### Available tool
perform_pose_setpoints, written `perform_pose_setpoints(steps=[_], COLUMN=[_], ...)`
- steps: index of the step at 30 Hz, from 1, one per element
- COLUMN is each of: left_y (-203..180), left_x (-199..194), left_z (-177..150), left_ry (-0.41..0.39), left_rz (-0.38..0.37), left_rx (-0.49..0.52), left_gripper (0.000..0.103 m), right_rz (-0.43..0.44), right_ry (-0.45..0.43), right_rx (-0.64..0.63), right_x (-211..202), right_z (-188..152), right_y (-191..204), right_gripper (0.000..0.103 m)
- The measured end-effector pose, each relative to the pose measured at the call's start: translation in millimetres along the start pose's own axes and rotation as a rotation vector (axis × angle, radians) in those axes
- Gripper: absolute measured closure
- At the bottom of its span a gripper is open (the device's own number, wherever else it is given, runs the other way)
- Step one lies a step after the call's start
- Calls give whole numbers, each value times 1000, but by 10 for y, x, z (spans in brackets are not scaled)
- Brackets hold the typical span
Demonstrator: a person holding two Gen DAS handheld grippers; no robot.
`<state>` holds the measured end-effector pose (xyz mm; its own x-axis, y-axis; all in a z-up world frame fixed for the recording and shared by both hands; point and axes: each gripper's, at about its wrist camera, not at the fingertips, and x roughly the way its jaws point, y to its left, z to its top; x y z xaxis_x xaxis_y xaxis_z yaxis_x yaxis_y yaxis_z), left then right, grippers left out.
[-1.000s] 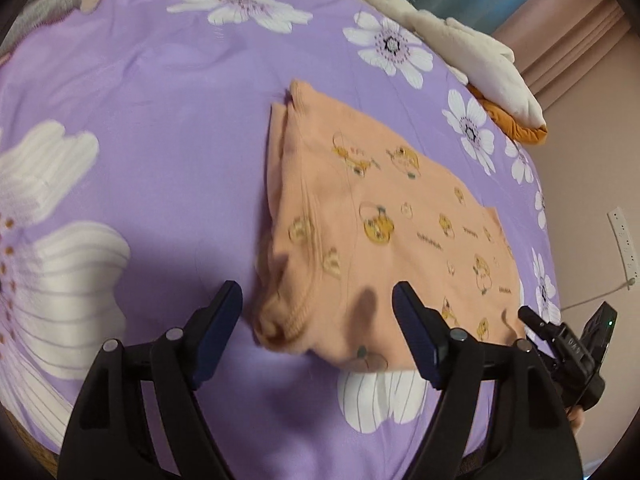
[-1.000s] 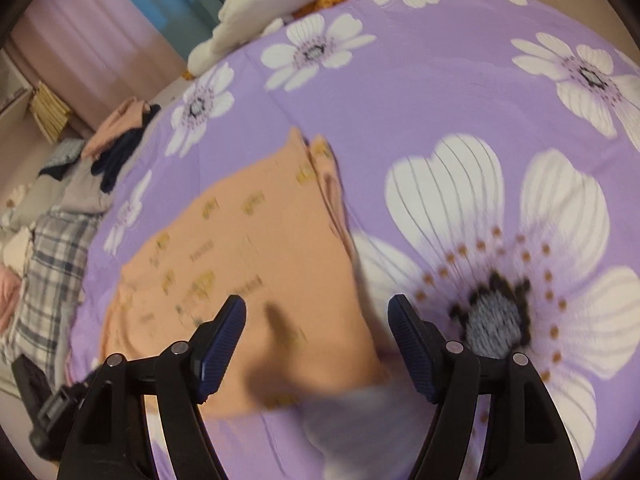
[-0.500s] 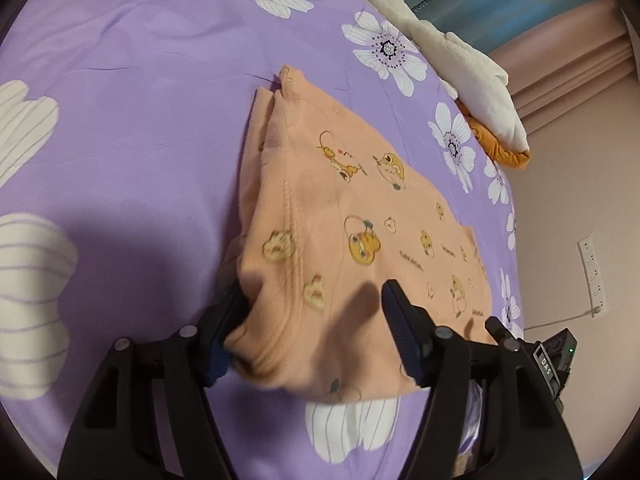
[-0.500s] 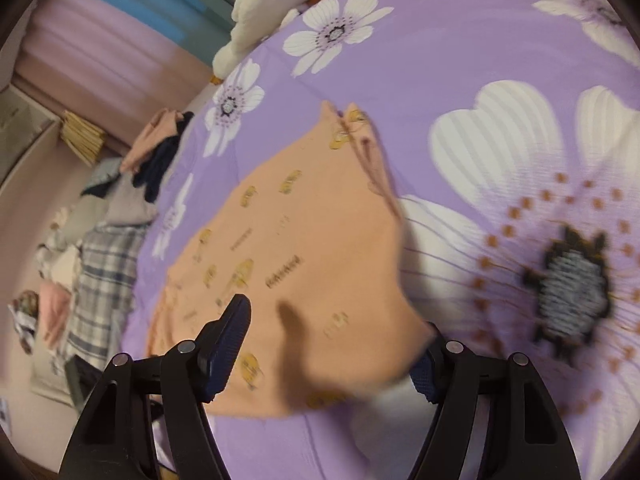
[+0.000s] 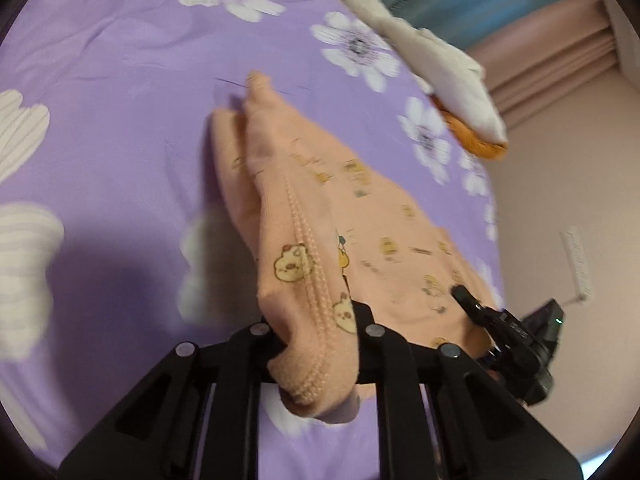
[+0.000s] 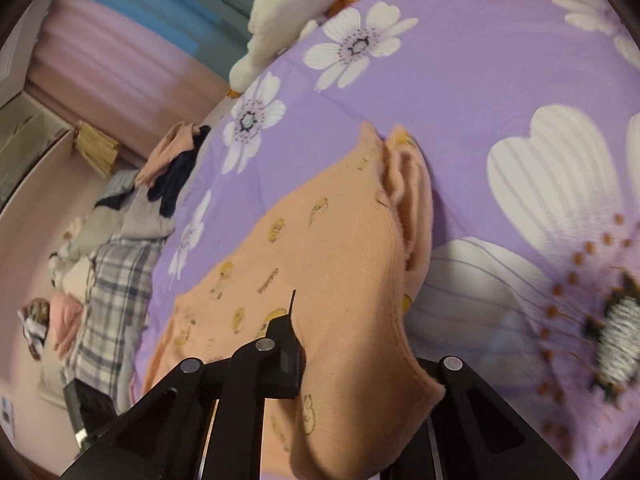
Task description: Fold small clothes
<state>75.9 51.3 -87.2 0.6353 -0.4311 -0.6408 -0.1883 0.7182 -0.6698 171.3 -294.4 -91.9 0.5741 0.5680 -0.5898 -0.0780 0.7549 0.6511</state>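
A small orange garment [image 5: 360, 216] with yellow cartoon prints lies folded on the purple flowered bedsheet [image 5: 100, 60]. My left gripper [image 5: 320, 332] has its jaws closing on the garment's near ribbed corner; the bunched fabric is pinched between them and raised off the sheet. In the right wrist view the same orange garment [image 6: 320, 240] drapes over my right gripper [image 6: 356, 364], whose jaws are closing with the other near corner pinched between them. The right finger is hidden under the cloth. The other gripper's body [image 5: 516, 340] shows at the garment's right edge.
White and orange cushions [image 5: 440, 64] lie at the bed's far edge by the curtains. A pile of clothes [image 6: 120, 240] with a plaid piece sits along the left side of the bed. A power strip [image 5: 580, 264] hangs on the wall.
Both grippers went from wide open around the garment's near edge to closed on its corners. The left corner has lifted off the sheet and the cloth now bunches between the jaws.
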Motion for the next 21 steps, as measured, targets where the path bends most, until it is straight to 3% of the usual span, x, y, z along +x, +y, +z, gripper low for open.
perform_pose_setpoints(steps=[6,9,16,21], left_y=[-95,-159,-187,-260], left_x=[-18,52,53,-17], left_z=[-515,-679,-670,-655], left_ry=[85,108,105,102], left_rz=[66,118,177,210], left_rx=[67,113,140,202], left_gripper=[89,88,82,77], right_rz=[-41,-119,-287,-340], right_ry=[-20,-25,-51,-90], right_rx=[-5,-33,-154,-243], right_x=[-516,-589,-501,-503], right_z=[-86,-127,-186,-187], right_y=[-67,-38,132,296], right_gripper=[88,88,88,88])
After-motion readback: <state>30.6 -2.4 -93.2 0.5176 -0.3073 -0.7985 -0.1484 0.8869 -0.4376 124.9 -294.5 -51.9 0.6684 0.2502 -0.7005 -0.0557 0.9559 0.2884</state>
